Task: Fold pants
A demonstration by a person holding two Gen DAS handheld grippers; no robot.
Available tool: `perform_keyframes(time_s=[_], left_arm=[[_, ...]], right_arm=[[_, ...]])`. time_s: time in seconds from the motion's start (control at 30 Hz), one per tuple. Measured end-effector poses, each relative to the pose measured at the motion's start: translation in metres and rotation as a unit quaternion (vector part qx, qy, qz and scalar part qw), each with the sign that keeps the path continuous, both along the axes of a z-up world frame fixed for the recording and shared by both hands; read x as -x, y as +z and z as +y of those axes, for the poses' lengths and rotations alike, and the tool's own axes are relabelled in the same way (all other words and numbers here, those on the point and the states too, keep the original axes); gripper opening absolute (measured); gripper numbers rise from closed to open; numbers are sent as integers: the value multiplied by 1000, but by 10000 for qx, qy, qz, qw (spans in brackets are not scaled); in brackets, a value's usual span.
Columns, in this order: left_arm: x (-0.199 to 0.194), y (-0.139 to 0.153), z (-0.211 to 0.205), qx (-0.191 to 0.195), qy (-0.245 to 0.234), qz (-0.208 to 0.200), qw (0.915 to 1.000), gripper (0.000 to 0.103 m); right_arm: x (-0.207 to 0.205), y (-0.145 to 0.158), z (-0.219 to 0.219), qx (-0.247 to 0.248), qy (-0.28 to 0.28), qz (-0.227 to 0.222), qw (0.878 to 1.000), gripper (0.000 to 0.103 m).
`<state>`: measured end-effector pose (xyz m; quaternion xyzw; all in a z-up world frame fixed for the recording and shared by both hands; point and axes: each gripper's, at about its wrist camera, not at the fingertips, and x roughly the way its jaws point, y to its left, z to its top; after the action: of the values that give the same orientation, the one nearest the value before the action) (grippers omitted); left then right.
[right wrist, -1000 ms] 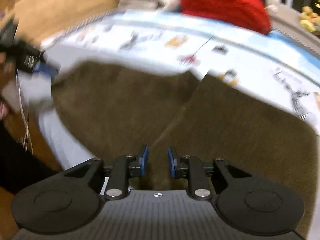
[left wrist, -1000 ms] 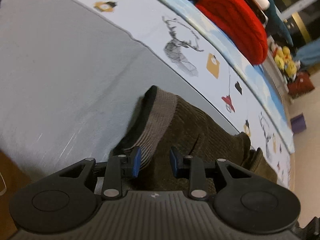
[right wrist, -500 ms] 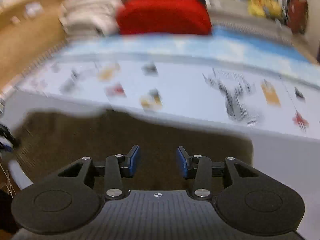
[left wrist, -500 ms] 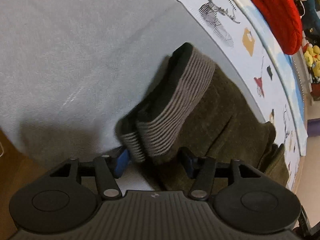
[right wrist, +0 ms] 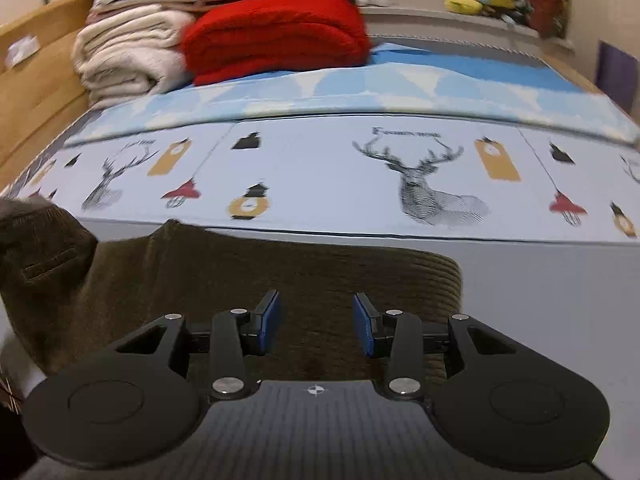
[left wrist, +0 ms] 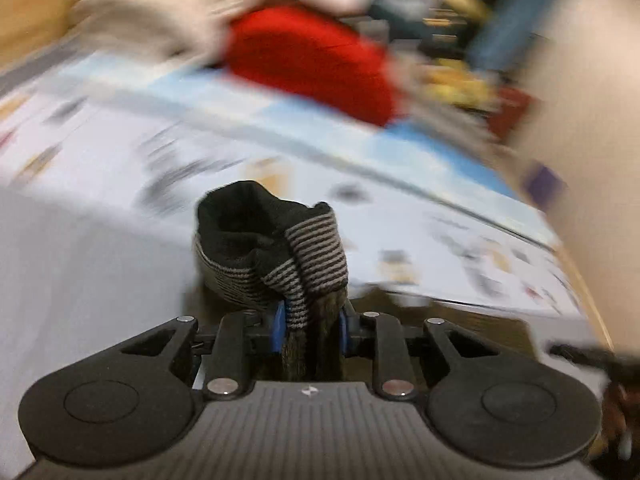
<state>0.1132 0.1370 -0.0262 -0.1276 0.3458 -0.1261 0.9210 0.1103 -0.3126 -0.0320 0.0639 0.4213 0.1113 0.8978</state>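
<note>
A bed (right wrist: 540,280) with a pale grey sheet and a deer-print cover fills both views, stacked blankets (right wrist: 128,52) and a red knitted throw (right wrist: 276,32) piled at its far end. On the near grey strip lie the pants (right wrist: 280,276), brown corduroy, already doubled into a broad band whose long axis runs left to right across the right wrist view, one end rounded off at the right, the other rising out of frame at the left.

The right gripper (right wrist: 316,322) hovers low over the middle of that band, jaws apart with nothing between the blue pads, the cloth directly ahead of and beneath it. It is the nearer tool to the flat, folded body of the garment.

The left gripper (left wrist: 310,328) has just closed and is clenched on the ribbed striped cuffs (left wrist: 288,260), bunched and standing up out of its jaws against a motion-blurred room; brown fabric hangs down between the pads.

The next fold appears to turn on this: the gathered cuff end sits at the left, in the left hand's grasp, and would likely travel along the band's length toward the right end, while the right gripper is placed to pin or pinch the middle.
</note>
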Motion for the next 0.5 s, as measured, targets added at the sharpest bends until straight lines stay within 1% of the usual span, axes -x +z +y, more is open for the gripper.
perform_keyframes(time_s=[0.07, 0.1, 0.13, 0.2, 0.23, 0.27, 0.3, 0.33, 0.4, 0.47, 0.5], left_arm=[[9, 12, -49, -45, -793, -435, 9959, 25], [15, 16, -73, 37, -1180, -583, 9913, 25], [21, 19, -95, 119, -1496, -686, 9863, 25], [33, 22, -139, 334, -2224, -806, 9710, 29], [35, 19, -157, 425, -2482, -751, 9648, 33], [35, 16, -174, 511, -2727, -616, 9588, 51], [34, 12, -186, 590, -2901, -545, 9536, 57], [33, 9, -194, 539, -2928, -565, 9530, 57], [25, 5, -197, 270, -2664, -586, 9617, 57], [11, -4, -189, 64, -2336, -332, 9718, 57], [3, -10, -184, -126, -2131, -140, 9768, 57]], right_arm=[[1, 0, -13, -97, -286, 26, 9995, 42], [1, -2, -20, -149, -443, 53, 9989, 42], [1, -3, -27, -219, -633, 102, 9977, 42], [1, -7, -41, -430, -953, 231, 9943, 42], [2, -11, -49, -537, -1092, 307, 9921, 42], [2, -14, -55, -606, -1227, 392, 9898, 42], [3, -17, -60, -634, -1337, 470, 9879, 42], [3, -20, -65, -669, -1418, 526, 9862, 42], [5, -23, -71, -802, -1470, 592, 9841, 42], [4, -26, -73, -934, -1442, 648, 9830, 43], [3, -29, -73, -1026, -1364, 719, 9827, 45]])
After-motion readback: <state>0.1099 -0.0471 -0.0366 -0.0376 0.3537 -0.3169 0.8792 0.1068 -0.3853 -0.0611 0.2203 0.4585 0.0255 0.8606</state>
